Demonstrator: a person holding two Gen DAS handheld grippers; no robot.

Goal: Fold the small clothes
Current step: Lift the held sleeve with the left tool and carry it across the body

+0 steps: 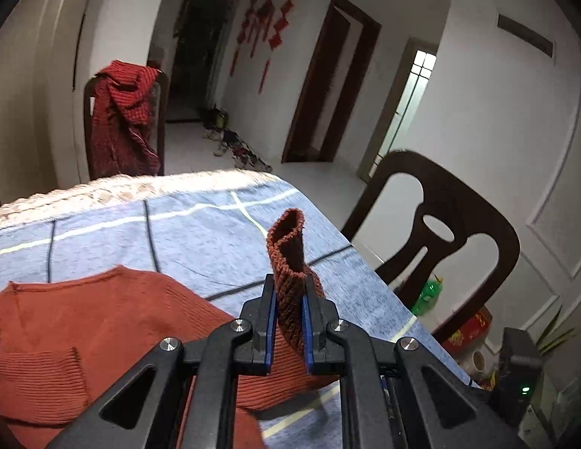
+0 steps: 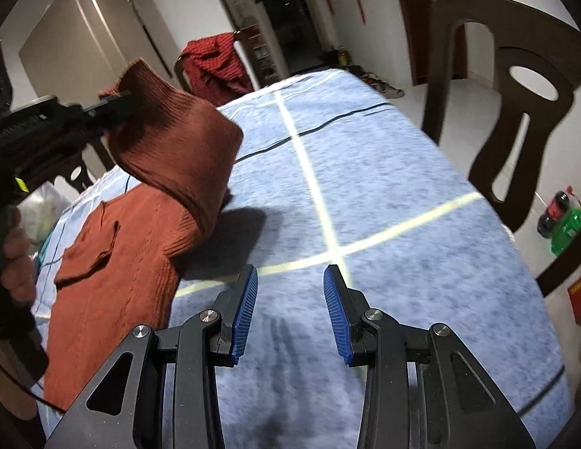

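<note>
Blue checked tablecloth (image 2: 365, 172) over a table, dark wooden chairs (image 1: 451, 239) alongside, red plaid garment (image 1: 122, 112) draped on a far chair, white walls with red hanging ornaments (image 1: 268, 18). Rust knit sweater (image 2: 114, 262) flat at the cloth's left, long axis running away from the cameras, one sleeve (image 2: 170, 138) lifted up and leftward. Left gripper (image 1: 289, 299) clamped on that sleeve's cuff; right gripper (image 2: 290, 310) parted, empty, above bare cloth.

A blue tablecloth (image 2: 384, 224) with pale and dark lines covers the table. A dark chair (image 1: 451, 224) stands beside it. Another chair carries a red checked garment (image 1: 122, 112). Red decorations (image 1: 268, 18) hang on the wall, near shoes (image 1: 238, 149) on the floor.
</note>
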